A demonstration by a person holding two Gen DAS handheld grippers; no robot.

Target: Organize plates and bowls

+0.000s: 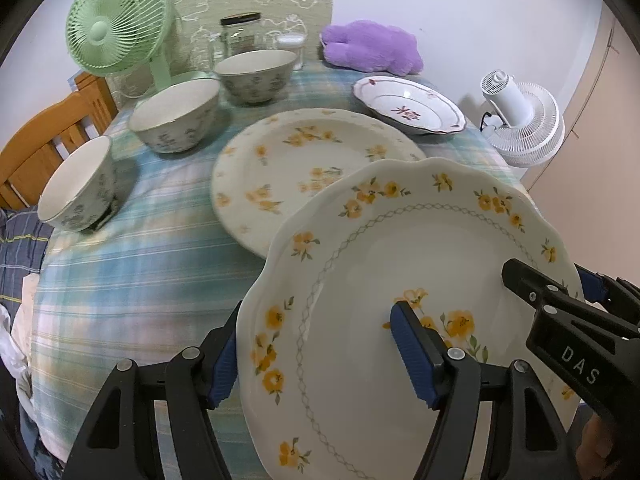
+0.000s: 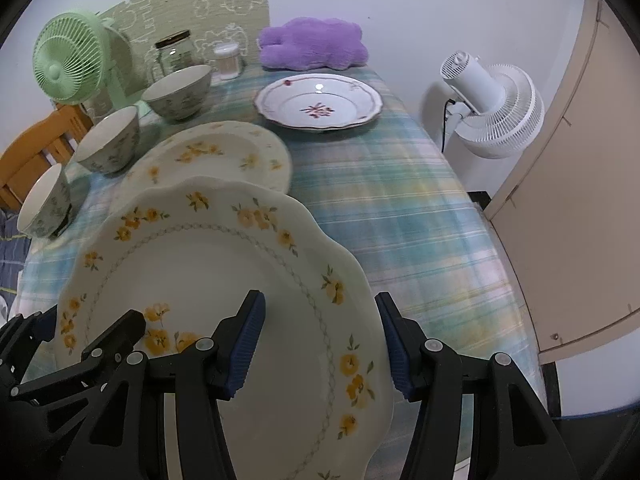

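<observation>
A scalloped plate with yellow flowers (image 1: 400, 256) (image 2: 224, 264) is held tilted above the table. My left gripper (image 1: 316, 356) is shut on its left rim, one finger above and one below. My right gripper (image 2: 320, 348) is shut on its right rim the same way. Behind it a second yellow-flowered plate (image 1: 304, 160) (image 2: 216, 152) lies flat on the tablecloth. A plate with a red flower (image 1: 408, 106) (image 2: 320, 104) lies further back. Three grey patterned bowls (image 1: 80, 188) (image 1: 176, 118) (image 1: 254, 74) stand in a row at the left.
A green fan (image 1: 116, 20), glass jars (image 1: 240, 34) and a purple plush (image 1: 372, 46) stand along the far edge. A white fan (image 2: 492, 108) stands off the table's right side. A wooden chair (image 1: 44, 148) is at the left.
</observation>
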